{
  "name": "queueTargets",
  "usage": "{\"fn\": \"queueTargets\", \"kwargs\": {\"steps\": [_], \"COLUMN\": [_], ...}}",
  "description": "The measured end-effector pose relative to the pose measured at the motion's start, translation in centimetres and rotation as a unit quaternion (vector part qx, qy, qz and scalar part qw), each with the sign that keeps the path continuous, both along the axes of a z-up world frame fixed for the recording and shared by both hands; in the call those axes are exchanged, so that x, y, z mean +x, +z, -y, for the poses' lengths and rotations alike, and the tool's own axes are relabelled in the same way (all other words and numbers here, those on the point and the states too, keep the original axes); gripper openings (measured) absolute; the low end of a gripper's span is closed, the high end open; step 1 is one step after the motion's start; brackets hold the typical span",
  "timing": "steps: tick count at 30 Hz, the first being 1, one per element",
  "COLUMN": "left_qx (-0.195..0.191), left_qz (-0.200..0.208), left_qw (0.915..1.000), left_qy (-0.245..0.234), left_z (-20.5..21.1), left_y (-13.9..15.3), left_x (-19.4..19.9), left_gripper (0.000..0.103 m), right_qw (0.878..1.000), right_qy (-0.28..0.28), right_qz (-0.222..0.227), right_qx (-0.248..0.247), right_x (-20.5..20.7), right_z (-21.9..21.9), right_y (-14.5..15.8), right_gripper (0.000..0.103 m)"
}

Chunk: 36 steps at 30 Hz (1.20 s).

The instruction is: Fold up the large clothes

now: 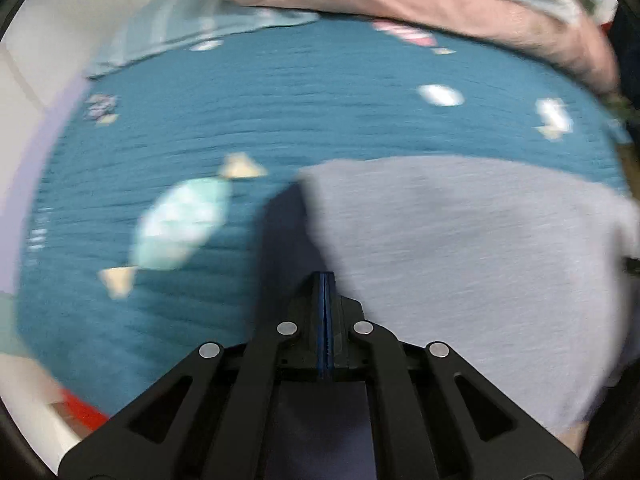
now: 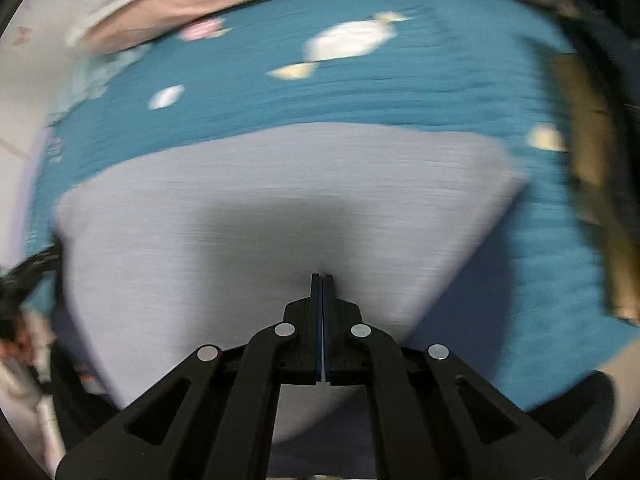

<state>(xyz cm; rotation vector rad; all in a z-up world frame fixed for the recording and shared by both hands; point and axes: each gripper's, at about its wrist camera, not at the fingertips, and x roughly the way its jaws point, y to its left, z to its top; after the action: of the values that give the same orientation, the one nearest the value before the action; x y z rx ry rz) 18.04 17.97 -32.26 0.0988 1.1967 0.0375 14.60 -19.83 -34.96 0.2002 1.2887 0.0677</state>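
Observation:
A light grey garment [image 1: 472, 256] lies spread on a teal bed cover [image 1: 280, 104]; in the right wrist view the garment [image 2: 248, 200] fills the middle. My left gripper [image 1: 325, 280] has its jaws pressed together at the garment's left edge, with cloth passing under it. My right gripper [image 2: 322, 280] has its jaws together over the garment's near part, with a thin pale strip between the pads. Both views are blurred by motion.
The teal cover [image 2: 400, 88] carries candy-shaped prints [image 1: 180, 224]. A pink and pale blanket [image 1: 440, 0] is bunched along the far side. A brown edge [image 2: 592, 184] runs at the right. The other hand's gripper [image 2: 24, 280] shows dark at the far left.

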Motion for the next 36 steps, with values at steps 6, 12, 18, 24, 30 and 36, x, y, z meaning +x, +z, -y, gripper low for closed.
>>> {"fn": "queueTargets", "kwargs": {"steps": [6, 12, 18, 24, 30, 36], "left_qx": [0.002, -0.001, 0.003, 0.001, -0.002, -0.009], "left_qz": [-0.004, 0.001, 0.001, 0.001, -0.003, -0.006], "left_qw": [0.9999, 1.0, 1.0, 1.0, 0.9999, 0.9999], "left_qy": [0.012, 0.001, -0.006, -0.008, -0.013, -0.013], "left_z": [-1.0, 0.4, 1.9, 3.1, 4.7, 5.7], "left_y": [0.1, 1.2, 1.9, 2.8, 3.4, 3.8], "left_x": [-0.8, -1.3, -1.8, -2.5, -3.3, -4.1], "left_gripper": [0.003, 0.003, 0.003, 0.003, 0.004, 0.004], "right_qw": [0.998, 0.994, 0.98, 0.94, 0.923, 0.911], "right_qy": [-0.023, -0.083, -0.12, -0.148, -0.146, -0.109], "right_qz": [-0.012, 0.035, -0.046, -0.066, -0.079, -0.099], "right_qx": [0.051, 0.061, 0.152, 0.302, 0.346, 0.385], "right_x": [0.0, -2.0, -3.8, -6.1, -6.9, -7.3], "right_z": [0.8, 4.4, 9.7, 11.7, 12.9, 11.1], "right_y": [0.0, 4.5, -0.2, -3.2, -3.3, -4.0], "right_gripper": [0.007, 0.074, 0.076, 0.074, 0.068, 0.053]}}
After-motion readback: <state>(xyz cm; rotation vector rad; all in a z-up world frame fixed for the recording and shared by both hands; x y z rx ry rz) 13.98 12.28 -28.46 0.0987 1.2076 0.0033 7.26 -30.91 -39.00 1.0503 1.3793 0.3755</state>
